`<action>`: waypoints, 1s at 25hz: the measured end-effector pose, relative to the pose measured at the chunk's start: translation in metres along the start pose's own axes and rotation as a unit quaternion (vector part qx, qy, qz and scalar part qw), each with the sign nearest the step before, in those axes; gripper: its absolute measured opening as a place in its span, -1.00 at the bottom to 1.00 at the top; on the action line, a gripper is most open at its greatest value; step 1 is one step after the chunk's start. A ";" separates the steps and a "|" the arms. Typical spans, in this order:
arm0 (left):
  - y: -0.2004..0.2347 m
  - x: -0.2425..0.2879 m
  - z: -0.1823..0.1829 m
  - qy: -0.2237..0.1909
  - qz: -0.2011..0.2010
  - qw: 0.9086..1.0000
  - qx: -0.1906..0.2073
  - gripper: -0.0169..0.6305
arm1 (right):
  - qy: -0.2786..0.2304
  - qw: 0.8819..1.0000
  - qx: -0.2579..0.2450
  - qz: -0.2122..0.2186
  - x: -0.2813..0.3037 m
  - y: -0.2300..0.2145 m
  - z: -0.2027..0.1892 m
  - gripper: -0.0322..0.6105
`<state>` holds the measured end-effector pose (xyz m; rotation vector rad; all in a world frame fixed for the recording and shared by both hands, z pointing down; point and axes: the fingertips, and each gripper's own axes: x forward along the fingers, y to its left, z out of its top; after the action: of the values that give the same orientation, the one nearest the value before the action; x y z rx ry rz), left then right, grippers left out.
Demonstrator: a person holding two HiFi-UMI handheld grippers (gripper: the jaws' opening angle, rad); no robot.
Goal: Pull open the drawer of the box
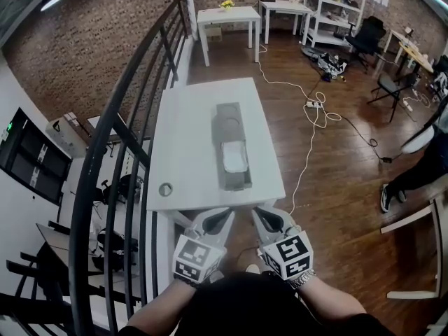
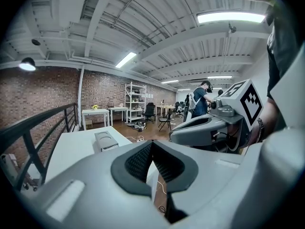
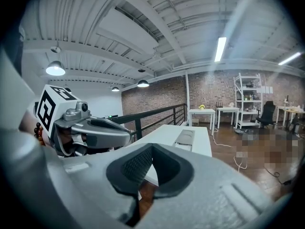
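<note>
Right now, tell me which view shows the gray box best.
Head view: it looks down on the whole gray box on the white table. Both gripper views show it small, distant and at a low angle.

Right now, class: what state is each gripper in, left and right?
Left gripper: closed, jaws together, holding nothing.
Right gripper: closed, jaws together, holding nothing.
</note>
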<state>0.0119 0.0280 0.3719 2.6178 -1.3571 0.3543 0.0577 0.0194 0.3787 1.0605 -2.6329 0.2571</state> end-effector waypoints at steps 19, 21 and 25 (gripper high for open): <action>0.015 -0.023 -0.004 -0.002 -0.019 1.000 0.005 -0.90 | -0.008 1.000 -0.002 -0.015 0.015 0.030 0.008 -0.92; 0.016 -0.024 -0.006 -0.002 -0.021 1.000 0.005 -0.90 | -0.008 1.000 -0.003 -0.016 0.015 0.031 0.008 -0.92; 0.016 -0.024 -0.002 -0.004 -0.021 1.000 0.009 -0.90 | -0.008 1.000 -0.003 -0.019 0.015 0.030 0.010 -0.92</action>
<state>-0.0153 0.0378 0.3677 2.6613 -1.3052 0.3529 0.0244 0.0288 0.3723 1.1140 -2.6232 0.2319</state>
